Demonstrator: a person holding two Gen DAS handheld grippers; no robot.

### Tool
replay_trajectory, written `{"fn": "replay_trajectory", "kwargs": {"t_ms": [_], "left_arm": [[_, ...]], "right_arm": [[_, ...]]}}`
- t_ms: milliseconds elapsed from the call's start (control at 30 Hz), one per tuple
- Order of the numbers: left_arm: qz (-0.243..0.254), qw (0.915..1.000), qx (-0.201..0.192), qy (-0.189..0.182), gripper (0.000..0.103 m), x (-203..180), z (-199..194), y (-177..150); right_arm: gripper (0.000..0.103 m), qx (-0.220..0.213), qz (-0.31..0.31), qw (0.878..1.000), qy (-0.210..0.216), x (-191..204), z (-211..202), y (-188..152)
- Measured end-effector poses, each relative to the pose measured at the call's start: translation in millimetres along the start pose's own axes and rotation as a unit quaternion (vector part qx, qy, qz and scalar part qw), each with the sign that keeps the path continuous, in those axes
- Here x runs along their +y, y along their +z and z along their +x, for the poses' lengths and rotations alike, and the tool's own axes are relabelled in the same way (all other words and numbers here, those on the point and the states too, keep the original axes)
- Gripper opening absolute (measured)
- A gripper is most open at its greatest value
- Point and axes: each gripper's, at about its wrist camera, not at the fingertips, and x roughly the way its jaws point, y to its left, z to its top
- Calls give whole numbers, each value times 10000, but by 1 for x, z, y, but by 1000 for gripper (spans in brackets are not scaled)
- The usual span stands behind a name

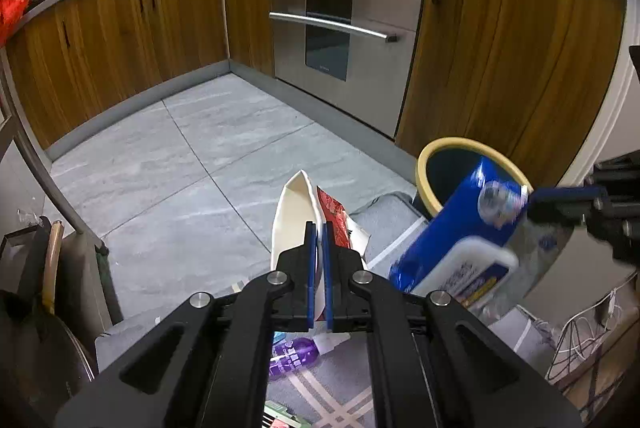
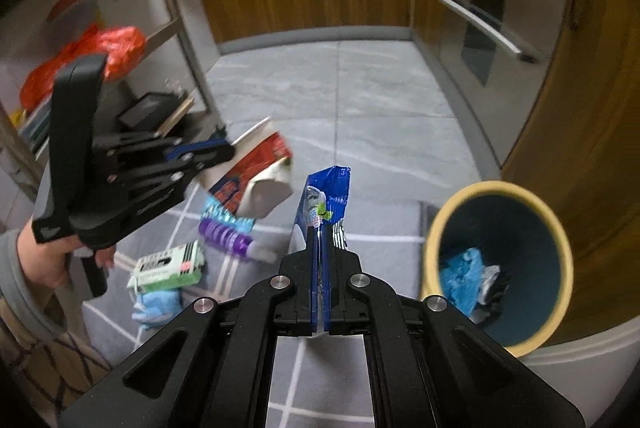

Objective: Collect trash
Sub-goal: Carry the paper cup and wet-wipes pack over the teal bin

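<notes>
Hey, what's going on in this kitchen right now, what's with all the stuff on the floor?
A person is collecting trash with a two-finger tool in each hand. The left tool is shut on a red and white paper carton. The right tool is shut on a blue plastic wrapper, held up near the yellow-rimmed trash bin, which already has some scraps inside. A purple wrapper, a green and white box and a light blue cloth lie on the grey rug.

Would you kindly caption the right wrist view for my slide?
Right claw shut on a blue wrapper beside the yellow-rimmed bin; left claw holds a red-and-white carton.
</notes>
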Motion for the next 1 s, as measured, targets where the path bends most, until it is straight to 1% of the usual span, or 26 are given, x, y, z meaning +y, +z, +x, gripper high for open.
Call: {"fn": "replay_trajectory", "kwargs": {"t_ms": [233, 433, 500, 667, 867, 1000], "left_arm": [[89, 9998, -148, -35, 3, -17, -8, 6], [333, 9993, -166, -90, 3, -43, -7, 10], [367, 9990, -194, -148, 3, -53, -7, 13], [379, 9983, -272, -339, 3, -77, -7, 23], [569, 9960, -350, -599, 3, -119, 4, 40], [672, 9947, -288, -718, 3, -141, 18, 48]], "right_arm": [[2, -523, 191, 9968, -579, -31, -27, 12], [2, -814, 422, 9907, -1002, -59, -44, 20], [2, -895, 562, 9885, -1078, -70, -48, 22], [2, -1024, 862, 9825, -1297, -93, -49, 24], [2, -1120, 1166, 9755, -1491, -118, -49, 22], [2, -1133, 1146, 9720, -1711, -126, -49, 21]]}}
